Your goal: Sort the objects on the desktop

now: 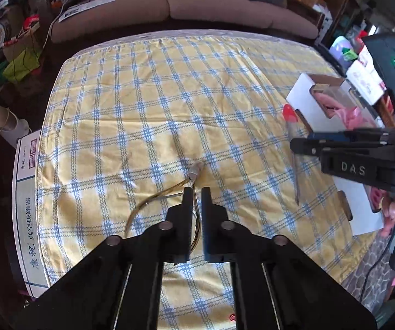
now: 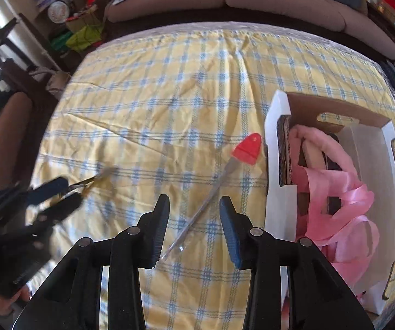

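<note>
Left tongs [image 1: 197,192] apparently pinch the cable [image 1: 153,200].

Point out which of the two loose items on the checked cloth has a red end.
The clear, thin tube with the flat red plastic cap, lying beside the white cardboard box. The other, a thin yellowish wire with a small grey plug, has no red.

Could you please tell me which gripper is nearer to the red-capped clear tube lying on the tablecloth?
Right. The right gripper hangs with open jaws astride the tube; the left gripper is off to its left, at the thin cable.
</note>
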Demonstrator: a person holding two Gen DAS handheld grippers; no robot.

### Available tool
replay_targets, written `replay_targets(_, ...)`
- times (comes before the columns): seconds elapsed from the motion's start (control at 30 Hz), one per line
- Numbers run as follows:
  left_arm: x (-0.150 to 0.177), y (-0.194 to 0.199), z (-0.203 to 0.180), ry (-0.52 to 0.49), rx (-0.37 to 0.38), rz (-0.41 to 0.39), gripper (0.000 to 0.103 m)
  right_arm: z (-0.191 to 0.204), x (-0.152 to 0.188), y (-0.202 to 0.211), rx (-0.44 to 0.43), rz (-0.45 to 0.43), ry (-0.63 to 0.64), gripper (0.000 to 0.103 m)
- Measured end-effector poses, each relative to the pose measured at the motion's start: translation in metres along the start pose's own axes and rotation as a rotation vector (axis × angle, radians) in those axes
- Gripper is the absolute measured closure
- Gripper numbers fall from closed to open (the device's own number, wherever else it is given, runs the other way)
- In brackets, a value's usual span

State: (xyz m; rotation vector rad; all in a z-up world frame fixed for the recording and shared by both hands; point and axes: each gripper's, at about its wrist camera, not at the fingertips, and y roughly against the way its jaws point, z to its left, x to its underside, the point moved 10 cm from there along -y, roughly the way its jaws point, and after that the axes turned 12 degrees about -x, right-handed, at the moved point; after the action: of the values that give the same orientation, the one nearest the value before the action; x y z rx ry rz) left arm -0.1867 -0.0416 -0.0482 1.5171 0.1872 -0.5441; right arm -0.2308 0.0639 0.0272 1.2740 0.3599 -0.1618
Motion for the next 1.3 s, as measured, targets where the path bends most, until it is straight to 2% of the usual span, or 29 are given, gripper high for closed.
replay_targets(0.03,0.005,-0.002,0.001,0.005,-0.002,0.001,0.093,-0.001,-0.003,-0.003,0.049,-0.007,0.022,0.068)
replay_targets(0.1,0.012,-0.006,0.005,0.031,0.02,0.005,0.078,0.001,-0.004,-0.009,0.1,0.0,0.046,0.059)
replay_targets(0.13,0.015,-0.008,0.006,0.035,0.028,0.011,0.058,0.004,-0.002,-0.014,0.123,0.019,0.081,0.056)
replay_targets(0.17,0.018,-0.008,0.006,0.032,0.03,0.01,0.045,0.006,0.0,-0.018,0.154,0.04,0.117,0.054)
replay_targets(0.23,0.022,-0.004,0.007,0.016,0.019,-0.014,0.044,0.01,0.006,-0.023,0.191,0.063,0.183,0.057)
replay_targets(0.37,0.025,0.004,0.008,0.023,0.022,-0.027,0.043,0.023,0.01,-0.014,0.117,0.003,0.189,0.058)
replay_targets(0.47,0.027,0.011,0.008,0.029,0.021,-0.038,0.042,0.036,0.013,-0.003,0.06,-0.054,0.181,0.053)
replay_targets(0.53,0.029,0.014,0.008,0.032,0.015,-0.043,0.038,0.042,0.018,0.001,0.033,-0.078,0.18,0.044)
replay_targets(0.73,0.041,0.015,0.017,0.075,-0.001,-0.03,0.036,0.053,0.035,-0.002,0.005,-0.091,0.165,0.043)
replay_targets(0.8,0.046,0.018,0.02,0.09,-0.014,-0.037,0.03,0.057,0.042,0.001,-0.021,-0.115,0.15,0.037)
replay_targets(0.87,0.051,0.021,0.022,0.109,-0.026,-0.046,0.017,0.057,0.05,0.005,-0.027,-0.138,0.143,0.033)
replay_targets(0.97,0.061,0.022,0.028,0.153,-0.052,-0.05,0.009,0.06,0.063,0.008,-0.044,-0.175,0.141,0.027)
replay_targets(1.1,0.076,0.023,0.034,0.212,-0.076,-0.059,0.001,0.062,0.079,0.015,-0.013,-0.238,0.16,0.023)
replay_targets(1.17,0.084,0.02,0.037,0.237,-0.102,-0.062,0.0,0.06,0.086,0.017,-0.002,-0.266,0.164,0.019)
replay_targets(1.23,0.093,0.011,0.037,0.24,-0.12,-0.042,0.0,0.059,0.093,0.013,0.019,-0.273,0.186,0.018)
replay_targets(1.3,0.096,0.011,0.036,0.208,-0.169,-0.077,0.0,0.057,0.098,0.005,0.048,-0.267,0.204,0.017)
